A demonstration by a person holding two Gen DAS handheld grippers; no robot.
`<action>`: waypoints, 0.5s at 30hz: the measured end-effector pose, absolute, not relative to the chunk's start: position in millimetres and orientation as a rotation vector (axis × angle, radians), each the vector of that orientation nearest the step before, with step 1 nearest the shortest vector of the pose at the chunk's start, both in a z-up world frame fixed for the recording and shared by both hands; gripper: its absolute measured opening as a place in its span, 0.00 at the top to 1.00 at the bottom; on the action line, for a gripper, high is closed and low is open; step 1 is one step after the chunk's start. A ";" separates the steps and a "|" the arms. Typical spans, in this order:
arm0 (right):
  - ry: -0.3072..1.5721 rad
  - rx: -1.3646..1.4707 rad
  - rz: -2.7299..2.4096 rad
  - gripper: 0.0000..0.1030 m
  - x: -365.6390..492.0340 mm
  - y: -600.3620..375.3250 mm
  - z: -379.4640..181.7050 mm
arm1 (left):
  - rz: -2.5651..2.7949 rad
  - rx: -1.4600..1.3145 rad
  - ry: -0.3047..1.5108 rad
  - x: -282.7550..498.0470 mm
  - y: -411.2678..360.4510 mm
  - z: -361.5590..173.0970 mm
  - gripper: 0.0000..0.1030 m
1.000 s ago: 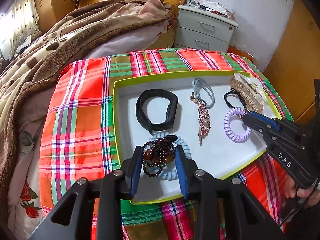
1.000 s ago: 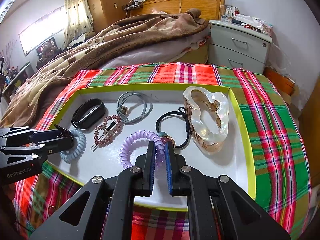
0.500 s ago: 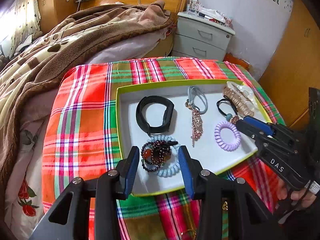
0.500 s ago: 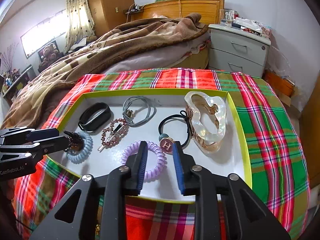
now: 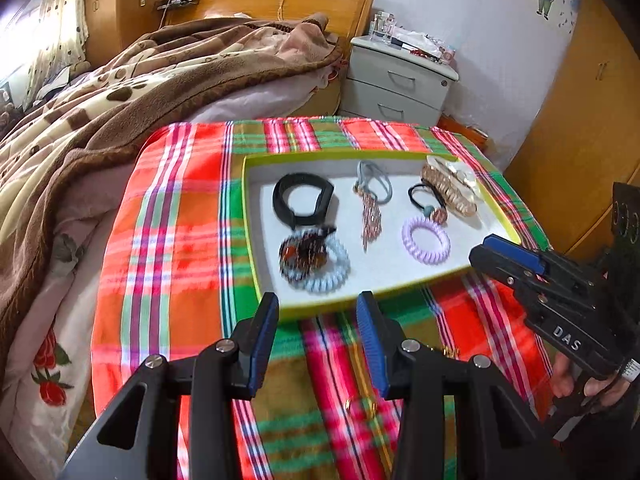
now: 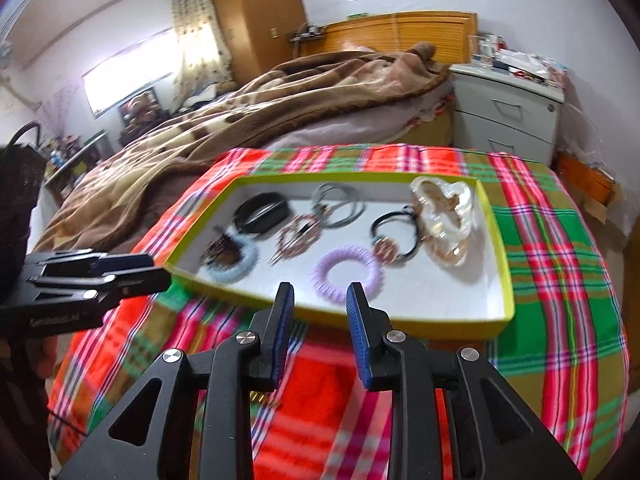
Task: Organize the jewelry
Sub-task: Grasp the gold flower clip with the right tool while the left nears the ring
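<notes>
You are between picks. The plaid-covered desk (image 6: 560,272) carries the green-rimmed tray (image 6: 505,280), and every piece already lies inside it, so this reads as a release just finished. The clear claw clip (image 6: 444,220) sits at the tray's right end with the black hair tie (image 6: 394,220) touching it. The black band (image 5: 302,200) is at the far left, and the grey cord (image 6: 340,202) and beaded pin (image 6: 298,236) lie between them. In the near row, the dark bead bracelet (image 5: 300,254) rests on the pale blue coil tie (image 5: 330,274), and the lilac coil tie (image 5: 426,240) lies well apart to the right.

Your left claw (image 5: 318,320) stands wide and empty. Your right claw (image 6: 320,304) is opening, nothing between its jaws. Both hang over the tray's near rim. Next, judge whether anything remains outside; a small gold glint on the cloth is too blurred to name.

A second ago, your left claw straddled the bracelet and your right was clamped on the lilac coil; both have backed off.
</notes>
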State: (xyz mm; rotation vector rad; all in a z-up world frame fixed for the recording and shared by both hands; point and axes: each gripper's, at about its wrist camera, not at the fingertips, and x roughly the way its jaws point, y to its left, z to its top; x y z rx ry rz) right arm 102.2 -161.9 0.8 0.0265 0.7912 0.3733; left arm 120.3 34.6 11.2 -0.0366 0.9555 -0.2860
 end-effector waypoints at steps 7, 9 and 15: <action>0.817 -0.015 0.475 0.63 78.9 -146.8 -11.4 | -0.280 -0.073 0.982 93.8 42.4 -1.2 0.59; 0.826 -0.019 0.496 0.63 75.4 -142.1 -15.9 | -0.285 -0.085 0.986 87.0 44.2 -3.8 0.59; 0.868 -0.065 0.542 0.63 73.3 -130.6 -26.5 | -0.277 -0.105 0.999 71.5 52.2 -8.5 0.59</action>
